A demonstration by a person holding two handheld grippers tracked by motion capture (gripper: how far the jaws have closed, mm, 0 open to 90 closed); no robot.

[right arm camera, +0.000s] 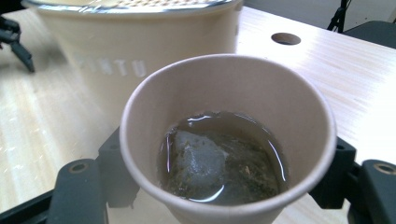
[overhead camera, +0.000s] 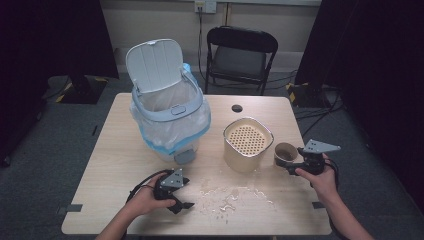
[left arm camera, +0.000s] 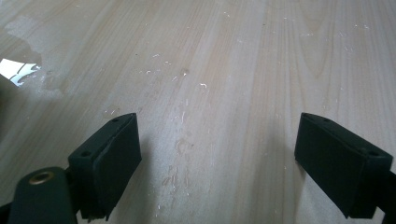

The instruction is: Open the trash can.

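Observation:
My right gripper (overhead camera: 294,164) is shut on a brown paper cup (overhead camera: 285,153) at the right of the table, held just right of a beige container with a perforated strainer lid (overhead camera: 247,144). In the right gripper view the cup (right arm camera: 229,140) sits between the two jaws and holds dark liquid with a soaked tea bag (right arm camera: 201,161); the container (right arm camera: 140,56) stands close behind it. My left gripper (overhead camera: 181,204) rests open near the front edge, jaws wide apart over bare wet wood (left arm camera: 219,116) with nothing between them.
A pale blue pedal bin (overhead camera: 169,107) with its lid up and a plastic liner stands at the back left of the table (overhead camera: 100,165). A puddle of spilled liquid (overhead camera: 230,197) spreads at the front middle. A cable hole (overhead camera: 237,108) is at the back. A black folding chair (overhead camera: 240,57) stands behind.

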